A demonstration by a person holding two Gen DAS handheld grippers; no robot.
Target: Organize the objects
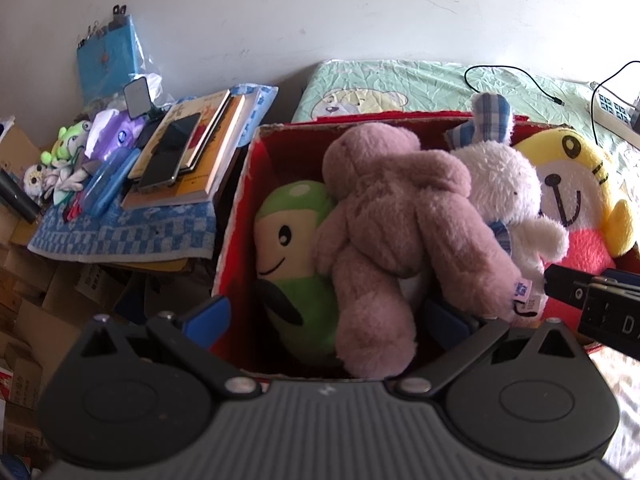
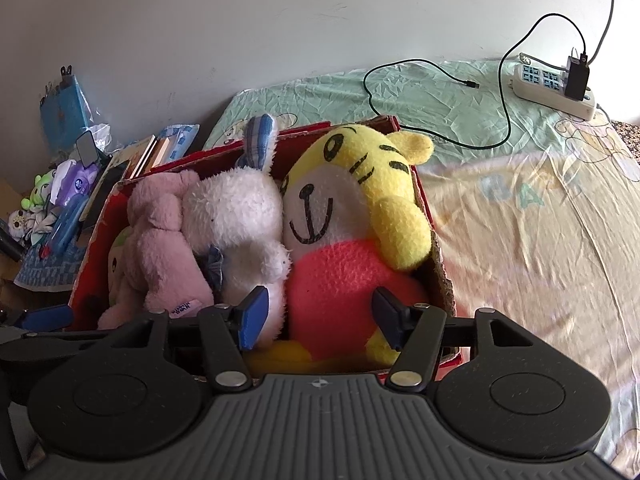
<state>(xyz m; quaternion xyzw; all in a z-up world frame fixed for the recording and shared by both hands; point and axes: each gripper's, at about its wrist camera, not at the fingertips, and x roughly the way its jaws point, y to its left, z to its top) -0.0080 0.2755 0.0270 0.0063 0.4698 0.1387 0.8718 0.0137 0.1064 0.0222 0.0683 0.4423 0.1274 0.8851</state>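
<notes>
The right gripper (image 2: 316, 320) has its jaws spread, pinching nothing. Between them sits the tiger (image 2: 344, 240), soft and light; its belly squashes, so grip deep.

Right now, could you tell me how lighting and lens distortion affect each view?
Left wrist view: fisheye bends the red box rim, corners vignetted dark, bear evenly lit. Right wrist view: bed sheet washed out by bright light at right, edges slightly blurred.
</notes>
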